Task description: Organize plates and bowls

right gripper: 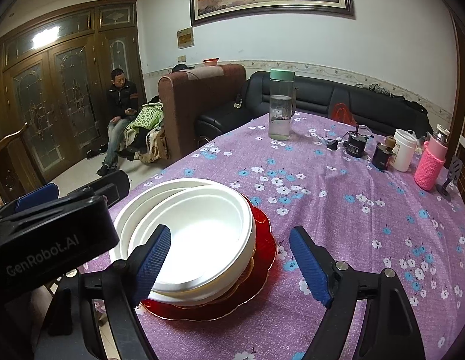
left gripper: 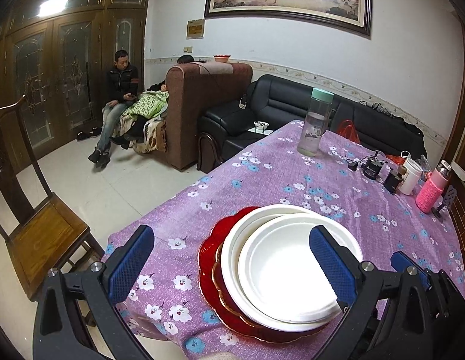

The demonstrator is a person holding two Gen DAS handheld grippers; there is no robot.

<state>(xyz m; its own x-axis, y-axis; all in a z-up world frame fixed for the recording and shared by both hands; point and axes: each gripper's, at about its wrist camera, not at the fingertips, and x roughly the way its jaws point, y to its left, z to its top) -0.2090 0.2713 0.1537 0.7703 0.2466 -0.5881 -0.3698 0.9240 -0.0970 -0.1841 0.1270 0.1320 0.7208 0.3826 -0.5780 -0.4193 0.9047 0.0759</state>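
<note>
Stack of tableware near the front edge of the worktop (left gripper: 262, 180), which is covered with a purple floral cloth. A red scalloped plate (left gripper: 208, 258) lies at the bottom; a large white bowl (left gripper: 235, 240) sits on it, and a smaller white bowl (left gripper: 289, 270) nests inside, shifted off-centre. The left hand-held gripper (left gripper: 232, 265) is spread wide and grasps nothing: its right-side pad overlaps the bowls in the view, but contact cannot be determined. The right hand-held gripper (right gripper: 233, 265) is likewise wide open and empty, one pad in front of the white bowls (right gripper: 187, 231), the other over bare cloth beside the red plate (right gripper: 262, 240). Farther back on the worktop stand a clear bottle with a green cap (left gripper: 314, 123), a white cup (left gripper: 410, 177) and a bottle in a pink sleeve (left gripper: 431, 190), well apart from the stack.
</note>
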